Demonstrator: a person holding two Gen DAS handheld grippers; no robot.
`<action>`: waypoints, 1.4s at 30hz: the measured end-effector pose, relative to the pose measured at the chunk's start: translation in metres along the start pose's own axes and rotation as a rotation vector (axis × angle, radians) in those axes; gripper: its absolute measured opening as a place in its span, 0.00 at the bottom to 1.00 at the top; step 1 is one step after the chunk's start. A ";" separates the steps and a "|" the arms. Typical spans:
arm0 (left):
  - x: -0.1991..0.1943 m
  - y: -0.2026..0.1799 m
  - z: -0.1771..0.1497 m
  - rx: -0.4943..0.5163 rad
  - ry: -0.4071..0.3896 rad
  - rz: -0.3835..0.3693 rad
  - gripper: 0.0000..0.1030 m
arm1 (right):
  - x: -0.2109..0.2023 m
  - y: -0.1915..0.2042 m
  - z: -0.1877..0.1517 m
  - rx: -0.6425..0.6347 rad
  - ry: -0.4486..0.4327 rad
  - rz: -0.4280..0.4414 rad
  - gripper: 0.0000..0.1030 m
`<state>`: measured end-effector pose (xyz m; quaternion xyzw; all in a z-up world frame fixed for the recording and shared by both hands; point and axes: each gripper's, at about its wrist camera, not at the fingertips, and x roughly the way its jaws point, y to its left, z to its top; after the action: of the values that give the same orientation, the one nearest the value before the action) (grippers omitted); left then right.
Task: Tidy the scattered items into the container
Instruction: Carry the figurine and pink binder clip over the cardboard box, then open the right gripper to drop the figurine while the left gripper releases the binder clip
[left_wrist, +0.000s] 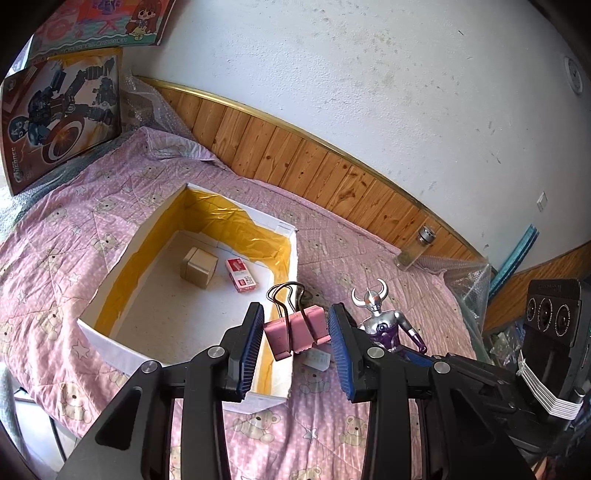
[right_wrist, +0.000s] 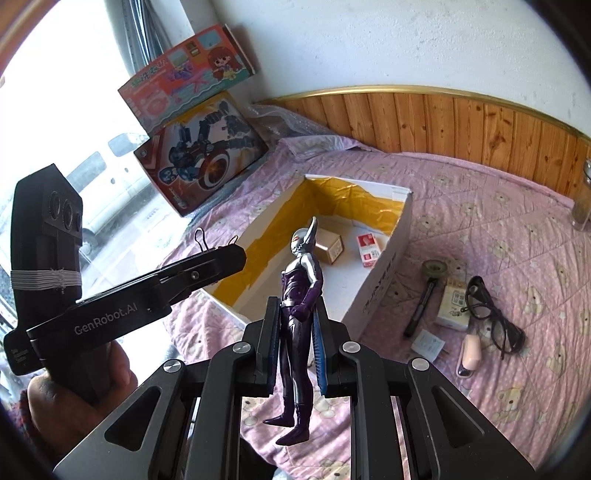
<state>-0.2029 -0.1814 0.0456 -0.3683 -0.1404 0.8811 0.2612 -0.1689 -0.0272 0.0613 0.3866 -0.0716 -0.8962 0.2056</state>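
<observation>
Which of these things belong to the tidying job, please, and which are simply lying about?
Job: white box, pink binder clip, toy figure, glasses, pen.

Lying about: toy boxes, glass jar, bubble wrap.

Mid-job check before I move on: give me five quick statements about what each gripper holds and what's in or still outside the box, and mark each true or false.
1. The left gripper holds a pink binder clip. True.
2. The right gripper is empty. False: it is shut on the silver and purple figure.
3. The white box already holds a small cardboard cube and a red-and-white packet. True.
4. The glasses lie inside the box. False: they lie on the pink quilt beside it.
5. The binder clip rests on the box floor. False: it is held up between the fingers, near the box's corner.
</observation>
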 end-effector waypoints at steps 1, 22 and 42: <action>0.002 0.004 0.002 0.003 0.006 0.013 0.36 | 0.004 0.001 0.002 -0.002 0.005 0.003 0.16; 0.055 0.058 0.034 0.098 0.159 0.205 0.36 | 0.102 0.010 0.033 -0.048 0.151 0.002 0.17; 0.117 0.091 0.054 0.204 0.401 0.231 0.36 | 0.185 -0.008 0.054 0.002 0.411 -0.005 0.17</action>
<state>-0.3435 -0.1938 -0.0247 -0.5213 0.0468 0.8239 0.2173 -0.3239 -0.0997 -0.0265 0.5618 -0.0282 -0.7988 0.2132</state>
